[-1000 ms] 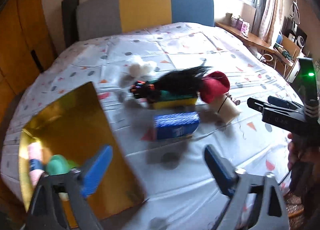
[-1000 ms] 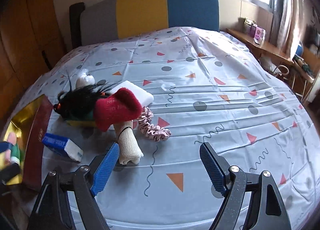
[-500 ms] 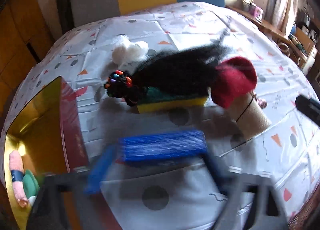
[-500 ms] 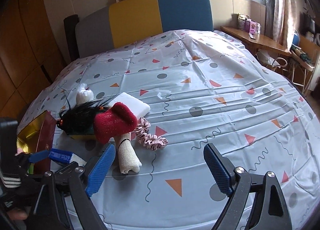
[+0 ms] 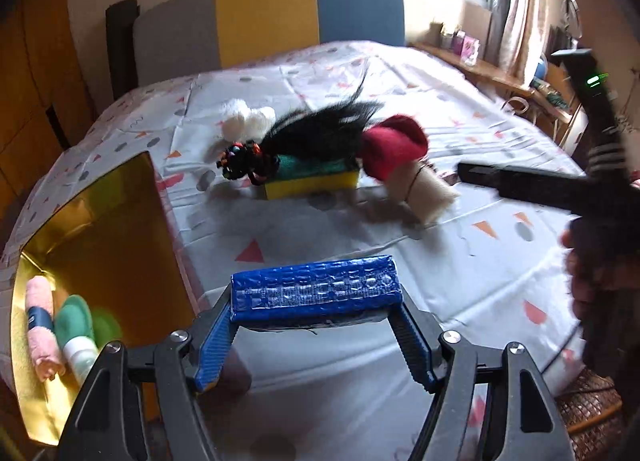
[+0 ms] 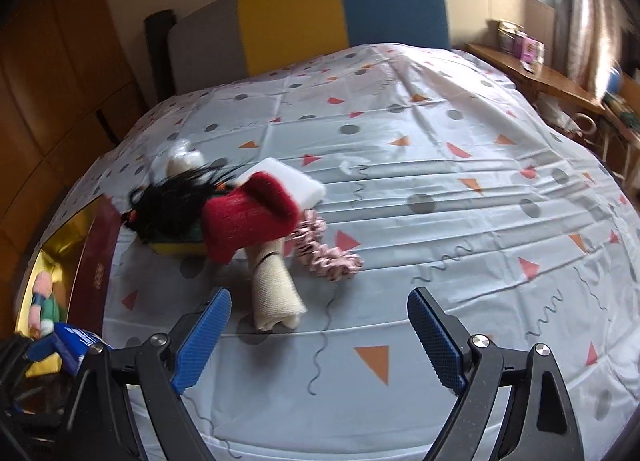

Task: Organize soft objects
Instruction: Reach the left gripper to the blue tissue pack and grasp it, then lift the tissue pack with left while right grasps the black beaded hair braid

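My left gripper [image 5: 312, 303] is shut on a blue wrapped pack [image 5: 316, 293], gripped by its two ends and held just above the sheet, beside the open gold box [image 5: 100, 221]. The right wrist view catches that pack [image 6: 70, 345] at its lower left edge. My right gripper [image 6: 319, 295] stands open over bare sheet, with nothing between its fingers. A beige cloth roll [image 6: 276, 293] lies just beyond its left finger. Behind the roll sit a red fuzzy cloth [image 6: 248, 221], a black hair tuft [image 5: 320, 133], a yellow-green sponge [image 5: 312, 179], a pink scrunchie [image 6: 324, 249] and a white block [image 6: 296, 185].
Inside the gold box lie a pink rolled towel [image 5: 40, 325], a green item [image 5: 74, 321] and a white bottle [image 5: 82, 357]. A white fluffy lump [image 5: 244, 123] sits behind the pile. The patterned sheet [image 6: 460, 189] spreads to the right. A headboard [image 6: 340, 13] and a side shelf [image 6: 552, 81] stand behind.
My left gripper moved in over the blue pack on the sheet, closed on its ends and lifted it back toward the gold box. My right gripper has stayed open in place.
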